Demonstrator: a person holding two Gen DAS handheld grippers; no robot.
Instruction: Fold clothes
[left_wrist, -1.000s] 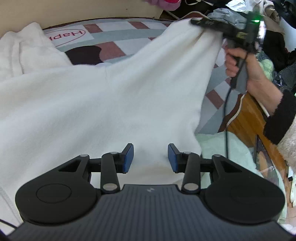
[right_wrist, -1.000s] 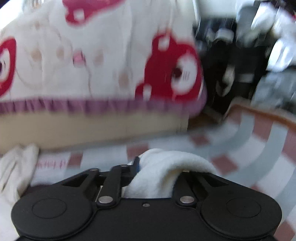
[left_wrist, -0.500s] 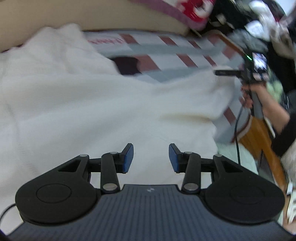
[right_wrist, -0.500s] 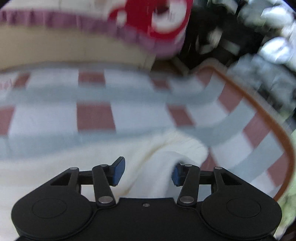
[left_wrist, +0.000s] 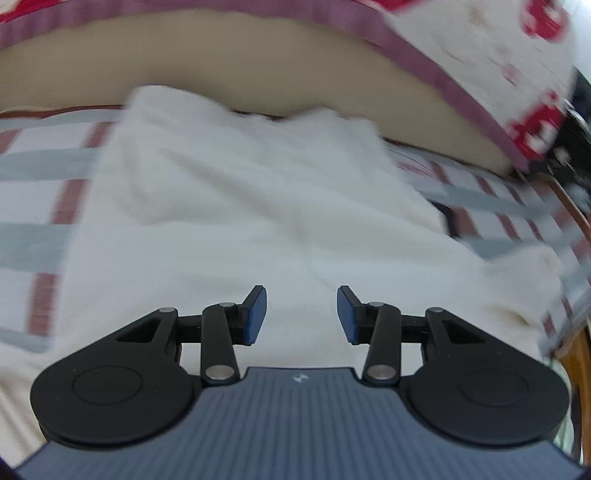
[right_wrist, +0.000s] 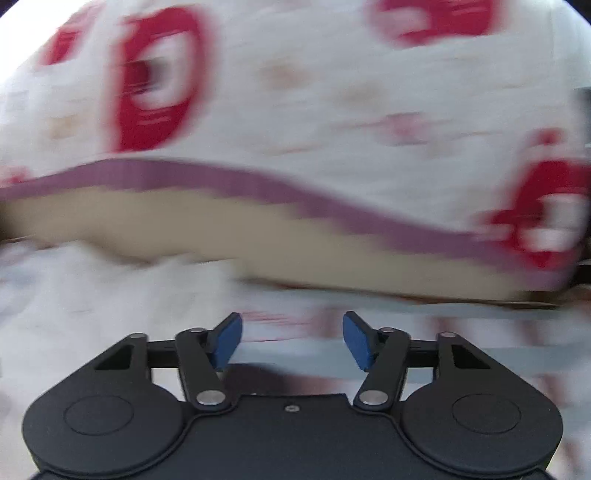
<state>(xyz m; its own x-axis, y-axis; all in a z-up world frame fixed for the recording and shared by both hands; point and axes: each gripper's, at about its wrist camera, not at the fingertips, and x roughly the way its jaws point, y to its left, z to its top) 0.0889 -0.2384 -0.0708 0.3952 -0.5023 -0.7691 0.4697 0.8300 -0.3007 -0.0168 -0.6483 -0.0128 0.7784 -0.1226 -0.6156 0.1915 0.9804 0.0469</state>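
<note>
Your left tongs (left_wrist: 301, 314) and right tongs (right_wrist: 291, 341) both gape, gripping nothing; the white garment (left_wrist: 258, 206) lies on the checked bed (left_wrist: 33, 206), far edge near the headboard (left_wrist: 258, 85).

One white fluffy garment (left_wrist: 258, 206) lies on one checked bed sheet (left_wrist: 33, 192). One blanket with red shapes (right_wrist: 295, 92) sits behind it. There are two claws, the left claw (left_wrist: 301, 314) and the right claw (right_wrist: 291, 339)

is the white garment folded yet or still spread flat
Folded over, partly: the white garment lies doubled on the checked bedsheet, upper layer's edge visible. Neatness is lost in blur.
</note>
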